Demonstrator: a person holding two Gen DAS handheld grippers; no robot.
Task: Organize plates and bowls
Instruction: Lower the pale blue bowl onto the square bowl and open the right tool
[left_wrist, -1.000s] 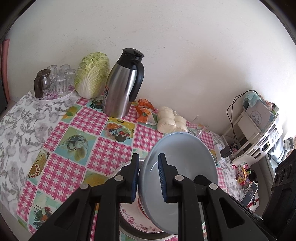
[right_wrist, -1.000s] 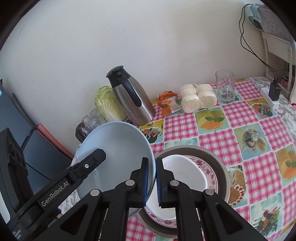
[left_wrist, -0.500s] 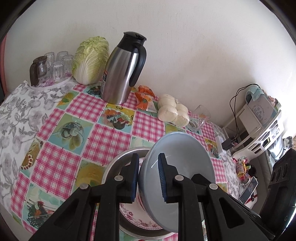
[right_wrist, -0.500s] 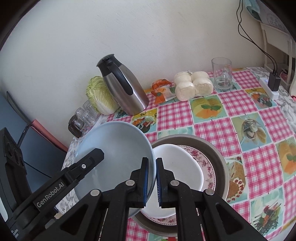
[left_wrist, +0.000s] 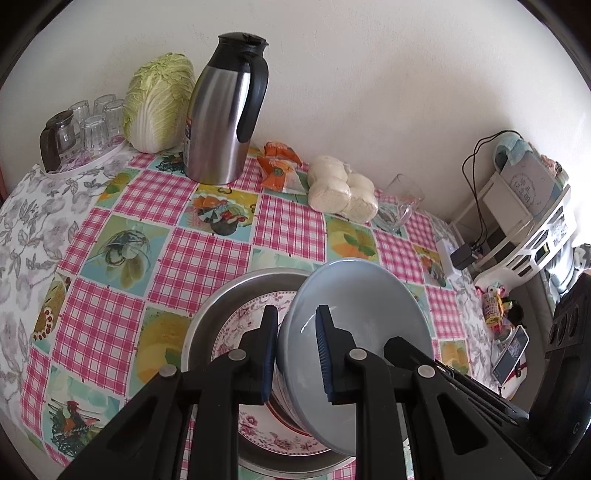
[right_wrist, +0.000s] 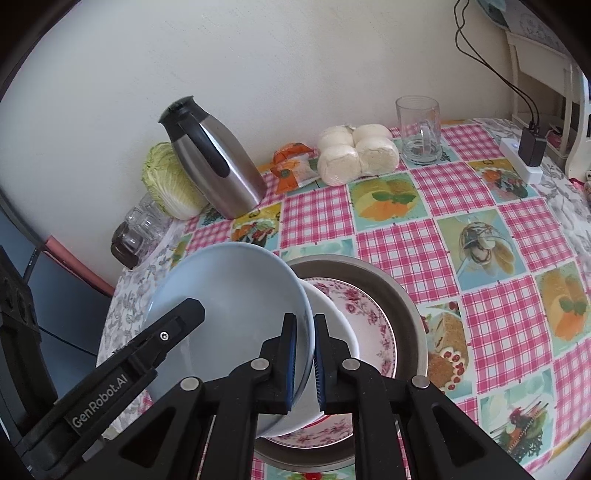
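Both tongs, left (left_wrist: 295, 354) and right (right_wrist: 304, 360), pinch the pale-blue ceramic bowl's (right_wrist: 236, 306) rim above stacked plates (right_wrist: 373, 325); uneven release could chip them.

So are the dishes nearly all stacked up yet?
Nearly. Done: a white dish already sits on the flowered plate inside the metal pan. In hand: the left tool and right tool both grip the blue bowl, tilted above the stack. Left: setting it down and letting go.
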